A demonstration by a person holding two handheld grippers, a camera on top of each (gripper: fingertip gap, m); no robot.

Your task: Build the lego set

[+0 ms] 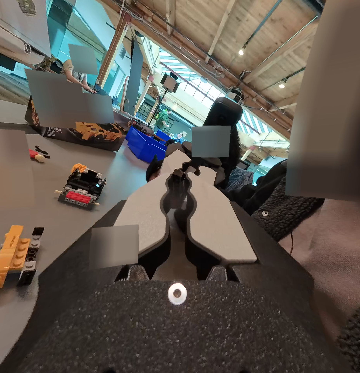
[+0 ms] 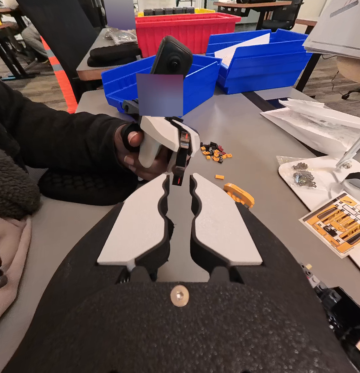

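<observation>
My left gripper (image 1: 178,175) is shut on a long thin black piece with red ends (image 1: 178,172). In the right wrist view a gloved hand holds the left gripper (image 2: 182,155) above the table, with the piece (image 2: 177,179) hanging down from it. My right gripper (image 2: 179,178) is open, and the lower red end of the piece sits in the gap between its fingertips, touching neither. A partly built black car chassis with a red plate (image 1: 82,187) stands on the grey table (image 1: 118,173). An orange and black sub-assembly (image 1: 15,254) lies nearer, at the left.
Small orange and black pieces (image 2: 215,152), an orange tile (image 2: 219,177) and a curved orange part (image 2: 239,194) lie ahead to the right. A sticker sheet (image 2: 336,224), papers (image 2: 316,125), blue bins (image 2: 195,84) and a red bin (image 2: 185,30) stand around. The set's box (image 1: 84,131) and minifigure parts (image 1: 38,154) are far left. The tips of both grippers are at nearly the same place. The orange tile (image 2: 219,177) is about 15 centimeters from my right fingertips.
</observation>
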